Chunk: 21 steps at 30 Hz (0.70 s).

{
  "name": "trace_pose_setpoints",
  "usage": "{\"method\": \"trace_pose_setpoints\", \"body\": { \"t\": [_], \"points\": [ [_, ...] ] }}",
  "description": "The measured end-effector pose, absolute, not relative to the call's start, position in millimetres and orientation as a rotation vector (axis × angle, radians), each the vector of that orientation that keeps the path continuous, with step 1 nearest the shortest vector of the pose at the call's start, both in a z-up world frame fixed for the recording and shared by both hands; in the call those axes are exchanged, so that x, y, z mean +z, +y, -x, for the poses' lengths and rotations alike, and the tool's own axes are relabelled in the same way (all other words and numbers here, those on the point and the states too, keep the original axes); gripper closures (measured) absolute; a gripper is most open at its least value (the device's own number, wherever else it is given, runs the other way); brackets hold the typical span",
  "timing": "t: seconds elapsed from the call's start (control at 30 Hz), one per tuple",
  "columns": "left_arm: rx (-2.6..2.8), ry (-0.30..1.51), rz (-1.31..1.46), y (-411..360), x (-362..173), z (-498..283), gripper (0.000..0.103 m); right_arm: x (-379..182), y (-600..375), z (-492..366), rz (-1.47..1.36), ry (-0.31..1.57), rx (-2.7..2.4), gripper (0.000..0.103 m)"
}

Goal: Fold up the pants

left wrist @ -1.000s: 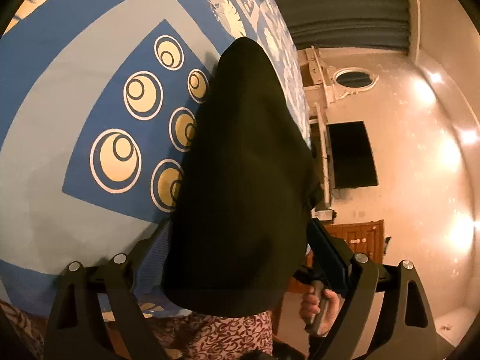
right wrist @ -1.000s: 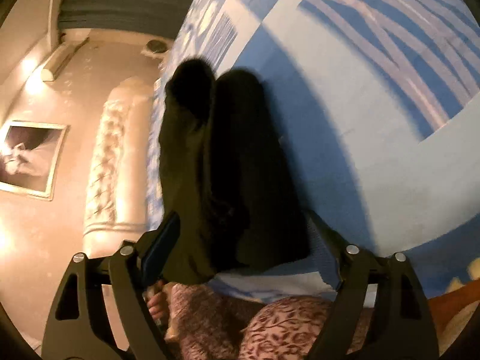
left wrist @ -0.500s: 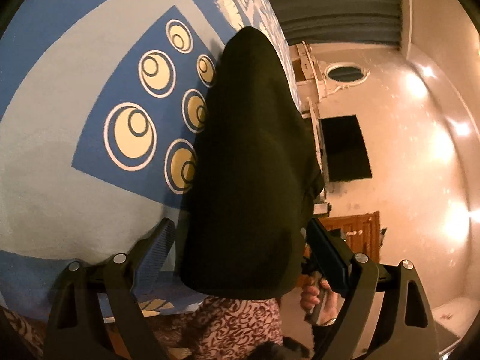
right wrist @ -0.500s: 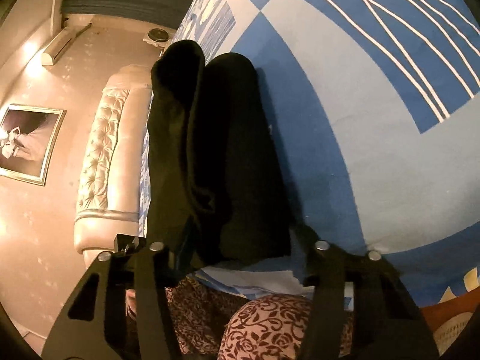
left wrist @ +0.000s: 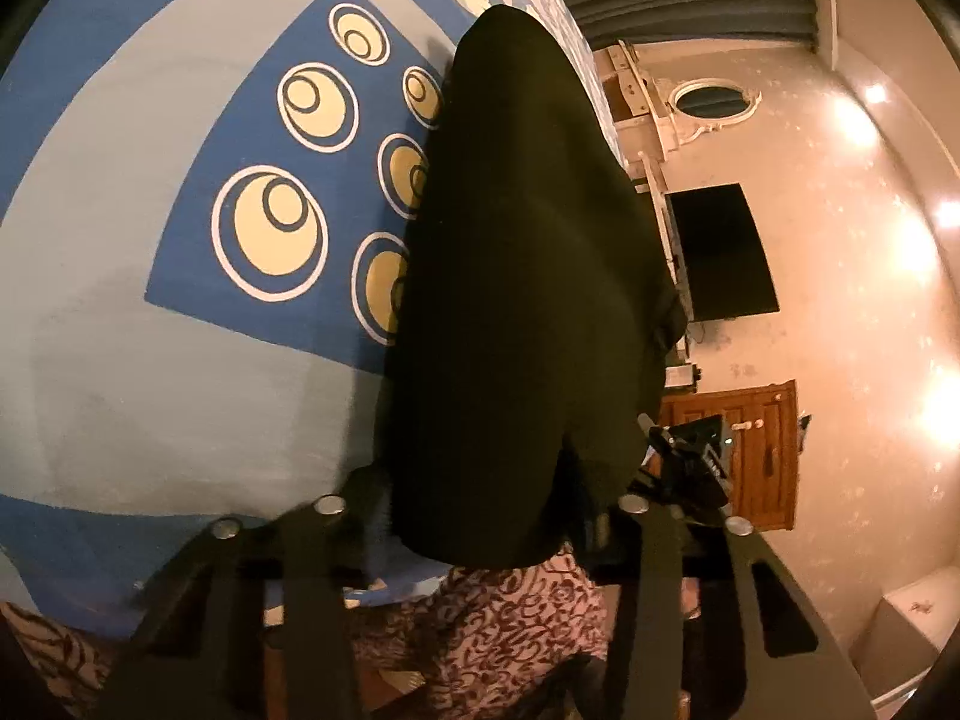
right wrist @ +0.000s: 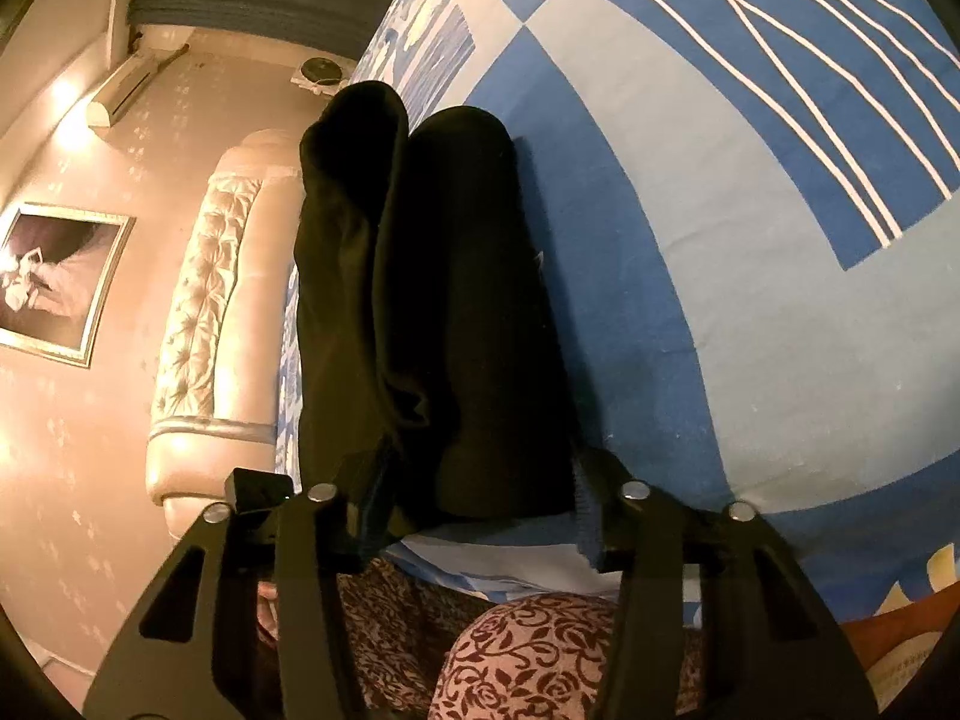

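Observation:
Black pants [left wrist: 516,300] lie on a blue patterned bedspread [left wrist: 180,360], stretching away from me. In the left wrist view my left gripper [left wrist: 486,516] has its fingers narrowed around the near end of the cloth, which hangs over the bed's near edge. In the right wrist view the pants [right wrist: 432,312] show as two dark layers side by side, and my right gripper [right wrist: 474,498] has its fingers close on either side of the near end. The fingertips of both grippers are hidden in the dark cloth.
The bed's near edge and a floral-print garment [right wrist: 528,648] are just below the grippers. A tufted headboard [right wrist: 204,312] stands left of the bed in the right wrist view. A dark TV [left wrist: 720,252] and a wooden cabinet [left wrist: 750,444] stand by the wall.
Both grippers' fingers have drawn inward around the near end of the pants. The right narrowed first, then the left. The other gripper now shows beside the cloth in each view.

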<state>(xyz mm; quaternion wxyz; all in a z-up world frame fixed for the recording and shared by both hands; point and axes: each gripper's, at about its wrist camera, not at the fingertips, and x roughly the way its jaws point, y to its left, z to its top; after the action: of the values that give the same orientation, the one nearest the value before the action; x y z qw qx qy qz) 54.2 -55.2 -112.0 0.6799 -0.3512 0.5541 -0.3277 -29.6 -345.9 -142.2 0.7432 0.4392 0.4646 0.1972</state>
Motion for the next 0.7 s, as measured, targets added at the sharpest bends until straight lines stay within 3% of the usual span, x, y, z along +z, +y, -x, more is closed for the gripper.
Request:
{"method": "trace_pose_setpoints", "body": {
  "t": [0.23, 0.7],
  "points": [
    [-0.731, 1.233, 0.771, -59, -111, -52, 0.061, -145, -350, 30, -0.982, 1.005, 0.451, 0.065],
    [-0.683, 1.194, 0.703, -66, -100, -52, 0.065, -143, -346, 28, -0.979, 0.990, 0.452, 0.065]
  ]
}}
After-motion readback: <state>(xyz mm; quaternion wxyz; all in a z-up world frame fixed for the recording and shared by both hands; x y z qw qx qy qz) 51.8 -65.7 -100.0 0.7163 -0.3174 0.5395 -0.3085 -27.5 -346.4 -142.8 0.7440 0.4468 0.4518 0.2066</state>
